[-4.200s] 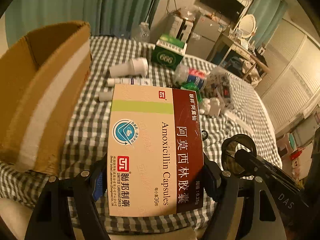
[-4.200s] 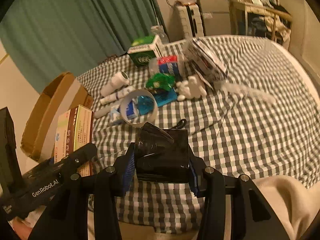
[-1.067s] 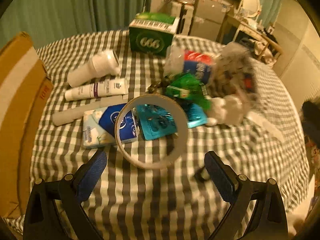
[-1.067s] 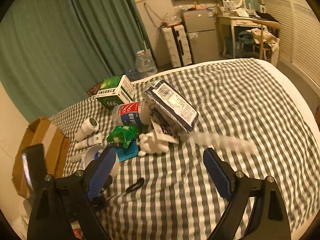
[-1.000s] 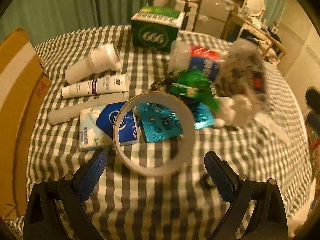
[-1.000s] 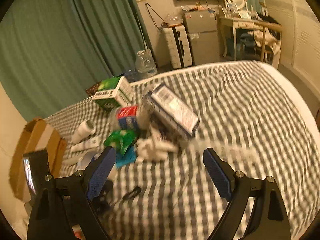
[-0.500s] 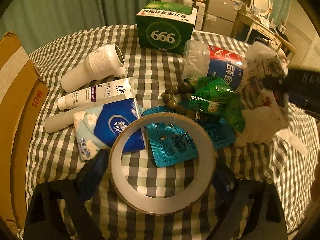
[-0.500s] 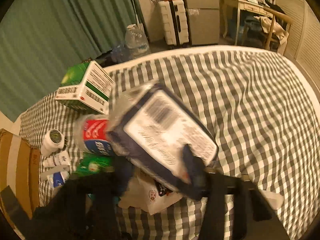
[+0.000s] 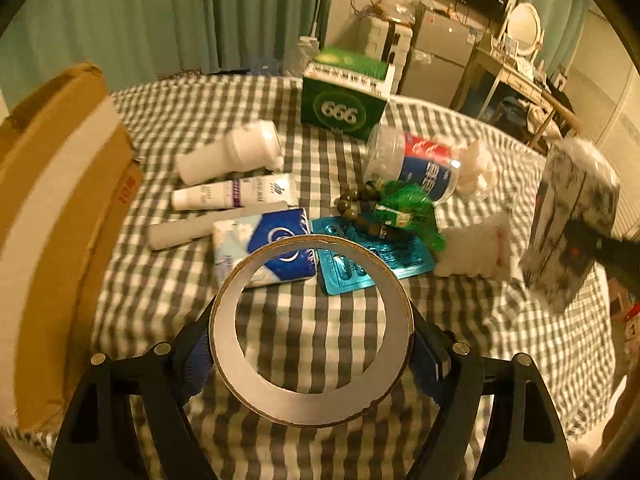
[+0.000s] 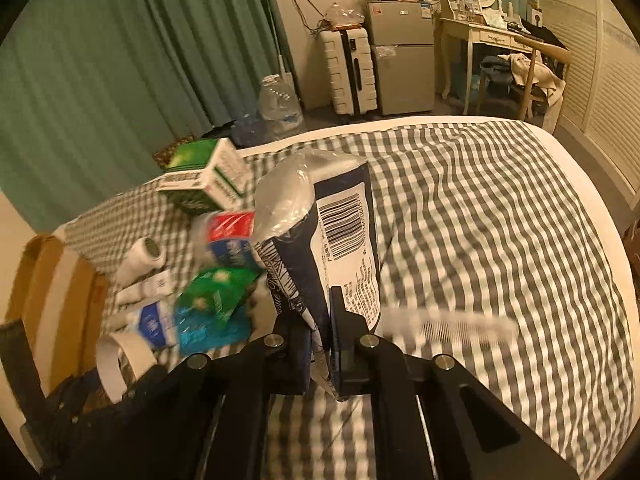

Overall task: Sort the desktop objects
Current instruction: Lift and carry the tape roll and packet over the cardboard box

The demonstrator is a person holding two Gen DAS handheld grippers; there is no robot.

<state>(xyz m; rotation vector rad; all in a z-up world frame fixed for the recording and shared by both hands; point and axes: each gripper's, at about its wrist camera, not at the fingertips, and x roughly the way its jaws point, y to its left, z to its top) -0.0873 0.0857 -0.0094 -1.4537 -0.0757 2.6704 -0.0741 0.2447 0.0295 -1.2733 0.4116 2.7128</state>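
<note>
- The left gripper [image 9: 312, 354] has its jaws closing on a wide cardboard-cored roll of tape [image 9: 311, 330]; the blue pads touch the ring's two outer sides, and the roll is lifted above the grey-and-white checked cloth [image 9: 168, 280].
- The right gripper [image 10: 320, 350] is clenched tight on the lower edge of a dark blue plastic-wrapped packet with a white barcode label [image 10: 328, 240], which stands nearly upright above the cloth.
- A brown corrugated cardboard box with a white band along its wall [image 9: 52, 216] stands at the left edge of the cloth; its inside is hidden from both cameras.
- A green carton marked 666 [image 9: 344, 104] stands closed at the far side of the pile.
- A clear plastic jar with a red and blue label [image 9: 416, 164] lies on its side; white pieces show through its wall, too blurred to name.
- A white plastic bottle [image 9: 232, 152] lies on its side near a white squeeze tube [image 9: 232, 196].
- A blue and white tissue pack [image 9: 264, 248] lies just beyond the held roll, beside a teal blister sheet [image 9: 372, 260].
- A crumpled green sachet [image 9: 408, 212] touches a string of brown beads [image 9: 356, 212].
- A white comb [image 10: 448, 326] lies alone on the cloth, to the right of the held packet.
</note>
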